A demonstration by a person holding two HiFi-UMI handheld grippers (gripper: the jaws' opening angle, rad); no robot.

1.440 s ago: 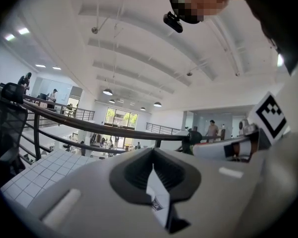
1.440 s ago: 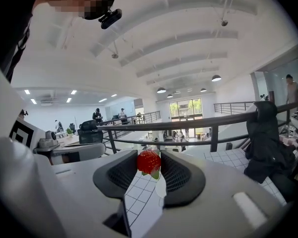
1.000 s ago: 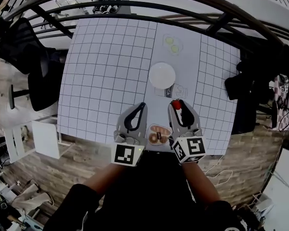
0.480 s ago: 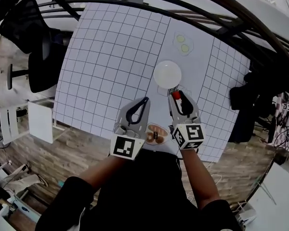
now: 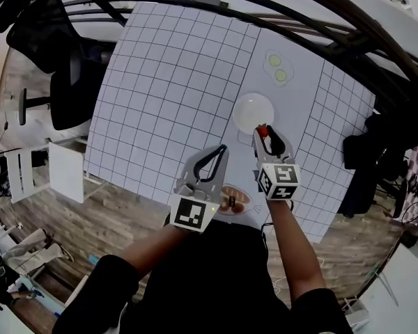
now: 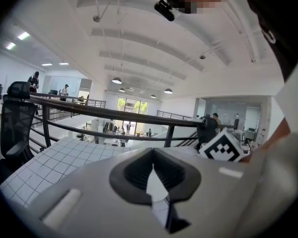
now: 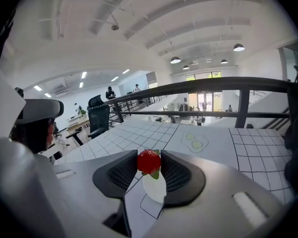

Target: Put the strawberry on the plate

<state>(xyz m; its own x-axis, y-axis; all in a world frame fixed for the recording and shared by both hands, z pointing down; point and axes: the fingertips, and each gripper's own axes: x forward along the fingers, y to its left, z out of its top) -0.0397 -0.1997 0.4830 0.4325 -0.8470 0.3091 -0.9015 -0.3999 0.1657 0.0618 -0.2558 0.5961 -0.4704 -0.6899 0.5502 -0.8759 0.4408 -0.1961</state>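
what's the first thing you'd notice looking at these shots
The bright red strawberry catches the eye at once, pinched between the jaws of the right gripper by the near edge of the round white plate. Around them spreads a white table ruled in a black grid. The left gripper hangs beside the right one, shut and empty.

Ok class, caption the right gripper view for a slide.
Right gripper grips a strawberry, white plate just beyond on gridded table.
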